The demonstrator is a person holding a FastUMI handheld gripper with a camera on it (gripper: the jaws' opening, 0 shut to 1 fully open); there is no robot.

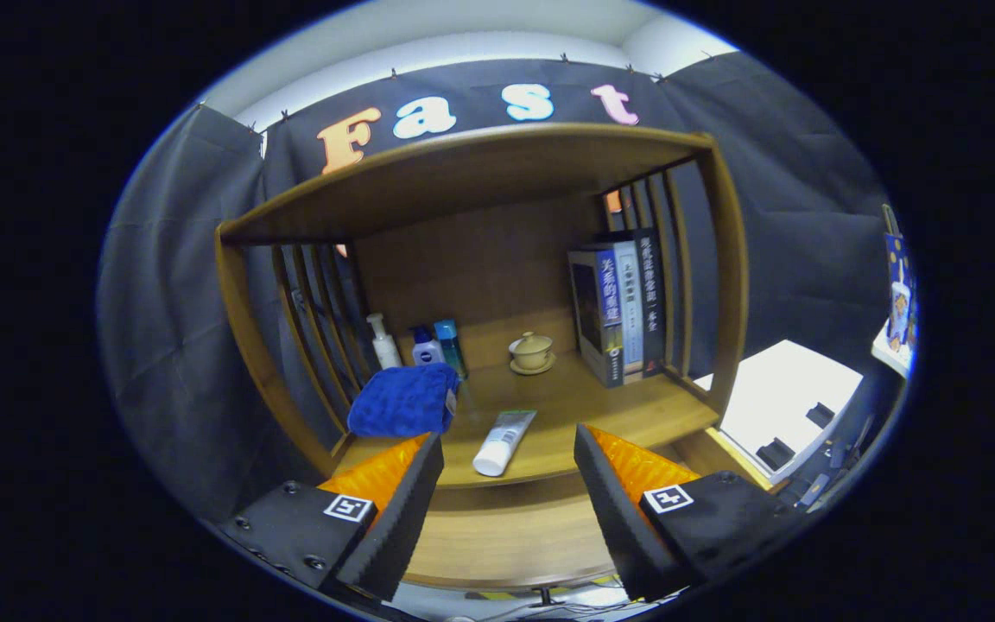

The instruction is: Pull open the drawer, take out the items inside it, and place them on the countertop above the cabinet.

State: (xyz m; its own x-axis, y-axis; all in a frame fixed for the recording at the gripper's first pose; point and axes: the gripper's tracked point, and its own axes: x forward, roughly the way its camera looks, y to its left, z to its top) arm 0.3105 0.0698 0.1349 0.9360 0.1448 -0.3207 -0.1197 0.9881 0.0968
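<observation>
The gripper [508, 449] hangs in front of a wooden cabinet [726, 259], its two fingers spread wide apart and pressing on nothing. Between the fingers [411, 505] and just ahead of them lies a white tube [503, 442] with a green band at its far end, resting on the countertop [601, 415] close to the front edge, its cap end pointing toward the camera. A folded blue cloth [404, 399] sits at the countertop's front left corner, just beyond the left finger and beside the tube without touching it.

Along the back edge, toward the left corner, stand three toiletries in a tight row: a white pump bottle [384, 342], a blue-and-white bottle [426, 346] and a teal bottle [451, 345]. Near the middle of the back edge a small lidded cup on a saucer [532, 352] stands alone. Several books [621, 307] stand upright at the right side, leaning against the slatted side panel (their spines face the camera).

Below the countertop's front edge, between the fingers, runs a plain wooden panel, the drawer front [506, 536]; whether it stands open or closed cannot be told from this angle. Beyond the cabinet's right side a white surface [787, 397] with dark blocks on it sits lower down.
</observation>
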